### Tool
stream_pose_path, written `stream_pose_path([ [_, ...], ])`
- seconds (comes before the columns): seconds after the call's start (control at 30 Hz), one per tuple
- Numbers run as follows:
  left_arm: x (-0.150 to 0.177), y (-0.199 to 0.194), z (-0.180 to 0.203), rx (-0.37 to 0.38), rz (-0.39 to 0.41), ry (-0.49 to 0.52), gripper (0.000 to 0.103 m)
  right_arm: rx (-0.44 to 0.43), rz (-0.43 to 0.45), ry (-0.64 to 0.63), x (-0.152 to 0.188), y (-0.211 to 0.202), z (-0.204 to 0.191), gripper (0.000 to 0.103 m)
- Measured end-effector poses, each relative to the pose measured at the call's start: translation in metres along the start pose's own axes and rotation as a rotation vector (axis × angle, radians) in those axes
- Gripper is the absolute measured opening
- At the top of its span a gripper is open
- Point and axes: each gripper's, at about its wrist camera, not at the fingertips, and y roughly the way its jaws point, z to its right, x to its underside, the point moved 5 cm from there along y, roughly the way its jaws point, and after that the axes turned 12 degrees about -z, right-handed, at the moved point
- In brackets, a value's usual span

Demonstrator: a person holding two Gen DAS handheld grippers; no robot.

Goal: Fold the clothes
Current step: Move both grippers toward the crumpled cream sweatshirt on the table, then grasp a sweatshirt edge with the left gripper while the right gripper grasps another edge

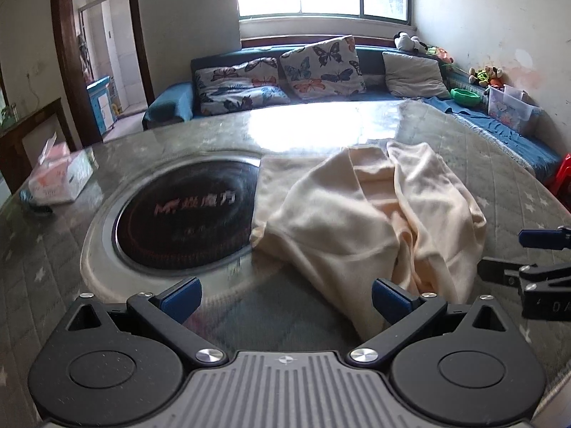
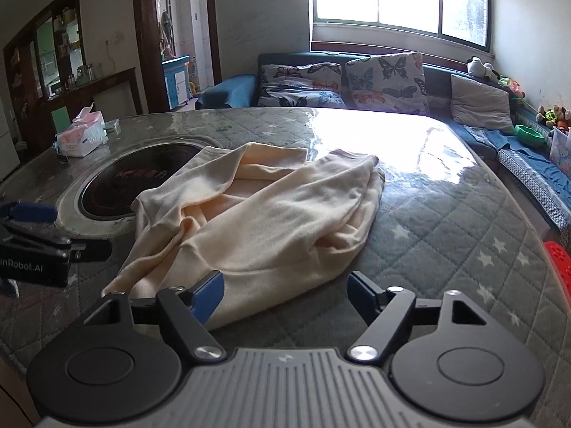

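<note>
A cream garment [image 1: 360, 214] lies crumpled and loosely doubled over on the round quilted table, partly over the cooktop's edge; it also shows in the right wrist view [image 2: 257, 221]. My left gripper [image 1: 285, 297] is open and empty, just in front of the garment's near left hem. My right gripper [image 2: 285, 296] is open and empty, with its left finger by the garment's near edge. The right gripper shows at the right edge of the left wrist view [image 1: 535, 260], and the left gripper at the left edge of the right wrist view [image 2: 32, 232].
A round black cooktop [image 1: 185, 214] is set in the table [image 1: 517, 185] left of the garment. A tissue box [image 1: 59, 178] stands at the far left. A sofa with butterfly pillows [image 1: 321, 67] lies behind. A red stool [image 2: 558, 260] is at the right.
</note>
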Motion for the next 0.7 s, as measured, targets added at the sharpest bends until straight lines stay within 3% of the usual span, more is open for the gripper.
stream_pose_path([
  [0.3,-0.056,0.020,0.012,0.017,0.053,0.055,0.094,-0.012,-0.016,0.002,-0.029,0.023,0.008,0.068],
  [0.5,-0.091,0.045,0.021,0.043,0.054,0.057,0.084,-0.005,-0.022,0.005,-0.049,0.037,0.017,0.067],
  [0.7,-0.117,0.071,0.034,0.081,0.051,0.064,0.080,-0.006,-0.023,0.012,-0.064,0.048,0.024,0.065],
])
